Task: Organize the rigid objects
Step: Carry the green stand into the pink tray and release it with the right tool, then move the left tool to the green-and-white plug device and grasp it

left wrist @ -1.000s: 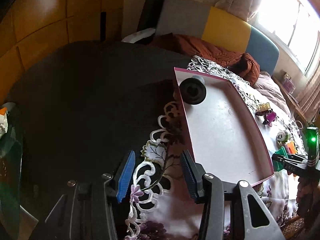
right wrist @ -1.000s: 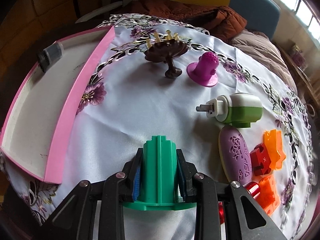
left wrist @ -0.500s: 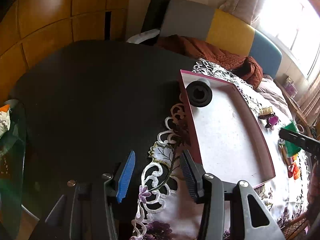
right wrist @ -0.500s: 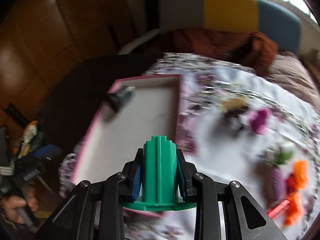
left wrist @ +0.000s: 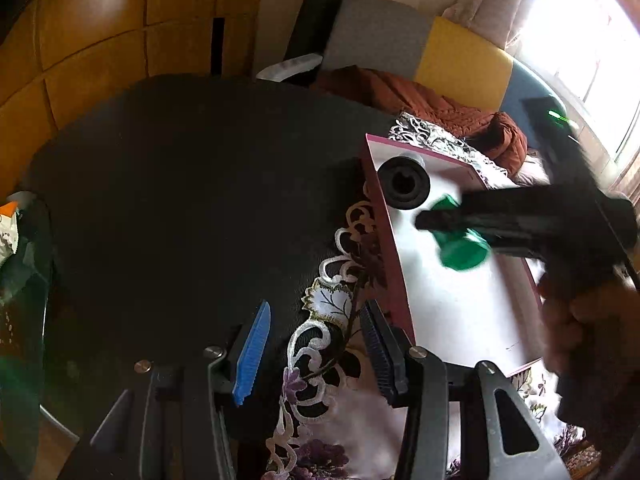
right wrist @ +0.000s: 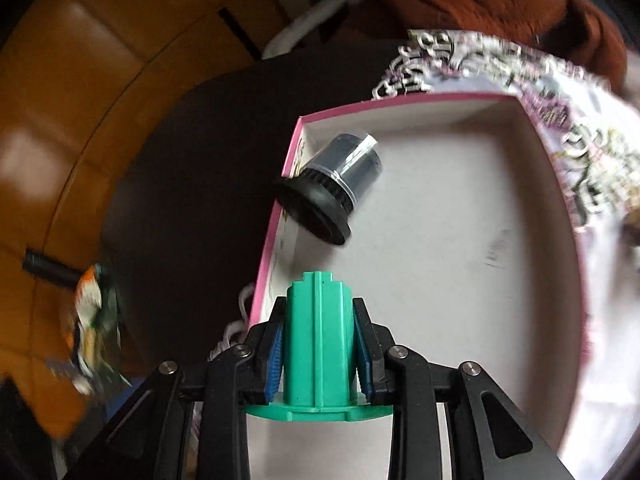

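My right gripper (right wrist: 319,346) is shut on a green plastic piece (right wrist: 318,340) with a round flange and holds it above the near left part of a pink-rimmed white tray (right wrist: 460,216). A black cylinder with a clear cap (right wrist: 336,184) lies tilted in the tray's far left corner. In the left wrist view the right gripper (left wrist: 432,222) reaches over the tray (left wrist: 452,308) with the green piece (left wrist: 464,250), close to the black cylinder (left wrist: 404,184). My left gripper (left wrist: 316,350) is open and empty, low over the tablecloth's lace edge beside the tray.
The tray sits on a white embroidered cloth (left wrist: 336,412) over a dark round table (left wrist: 180,200). A sofa with a brown blanket (left wrist: 432,104) stands behind. Wooden wall panels (left wrist: 100,40) are at the left. A colourful packet (right wrist: 92,320) lies beyond the table's left.
My right gripper has carried the green piece from over the cloth to above the tray, near the black cylinder. My left gripper has stayed open, almost still.
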Available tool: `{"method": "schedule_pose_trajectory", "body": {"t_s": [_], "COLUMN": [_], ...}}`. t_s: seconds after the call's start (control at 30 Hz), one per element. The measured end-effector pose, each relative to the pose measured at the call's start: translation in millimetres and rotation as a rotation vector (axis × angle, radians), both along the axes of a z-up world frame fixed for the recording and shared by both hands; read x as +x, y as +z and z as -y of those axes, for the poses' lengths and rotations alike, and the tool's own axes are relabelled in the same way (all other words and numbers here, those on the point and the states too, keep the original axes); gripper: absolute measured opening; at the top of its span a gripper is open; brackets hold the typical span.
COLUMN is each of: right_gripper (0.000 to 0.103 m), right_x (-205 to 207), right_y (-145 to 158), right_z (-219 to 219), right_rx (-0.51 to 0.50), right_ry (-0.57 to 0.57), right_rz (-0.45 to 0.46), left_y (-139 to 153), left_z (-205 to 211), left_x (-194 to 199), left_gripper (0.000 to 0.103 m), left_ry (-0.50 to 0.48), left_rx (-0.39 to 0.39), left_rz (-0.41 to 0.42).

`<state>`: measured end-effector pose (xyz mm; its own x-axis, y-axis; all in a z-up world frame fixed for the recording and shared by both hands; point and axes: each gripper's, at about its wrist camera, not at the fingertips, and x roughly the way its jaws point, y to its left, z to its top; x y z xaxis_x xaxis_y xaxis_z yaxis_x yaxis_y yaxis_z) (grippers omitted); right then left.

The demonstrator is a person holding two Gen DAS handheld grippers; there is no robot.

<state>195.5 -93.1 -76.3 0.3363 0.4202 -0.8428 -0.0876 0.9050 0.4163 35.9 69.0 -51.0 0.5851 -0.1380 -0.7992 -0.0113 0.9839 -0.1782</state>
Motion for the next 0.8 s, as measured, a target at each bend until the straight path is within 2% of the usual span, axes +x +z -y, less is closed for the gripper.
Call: {"method": "schedule_pose_trajectory", "body": {"t_s": [0.1,0.2,0.27,0.37,0.53,0.63,0.8], "right_gripper": [0.036,0.036,0.040,0.048,0.051,0.058,0.059], "right_x": [8.7,3.3,-3.3,-16.4,-36.8,-54.0,-71.8], "right_y": [-6.6,-2.9,1.1,11.5,29.8,41.8,49.5], "right_z": [-4.3,-3.8,-2.2,2.0,5.8,8.9,19.4], "right_rx": [0.010,-0.002,-0.010,-0.028,-0.078,-0.121,-0.172], "right_ry": [-0.019,-0.010,-0.008,-0.005,0.008,0.024,0.018], "right_rz": [-0.012,0.018,0.034,0.088,0.175,0.231,0.294], "left_y": [-0.3,0.0,-0.8,0.1,8.2,13.1,18.8], "left_z": [-0.2,-0.6,-0.5,0.4,3.4,7.7,14.4], "left_x": [-1.3,-1.1,-0.4,-1.6,-4.8,-7.3,-9.6], "left_gripper": [0.047,0.047,0.047,0.047,0.047,0.047,0.047], "left_ry": [-0.005,0.000,0.002,0.006,0.006,-0.004,-0.025], "left_rx": [0.004,0.010,0.007,0.013,0.031,0.045,0.056], "left_rz": [0.003,0.011,0.008,0.009,0.037,0.053,0.067]}}
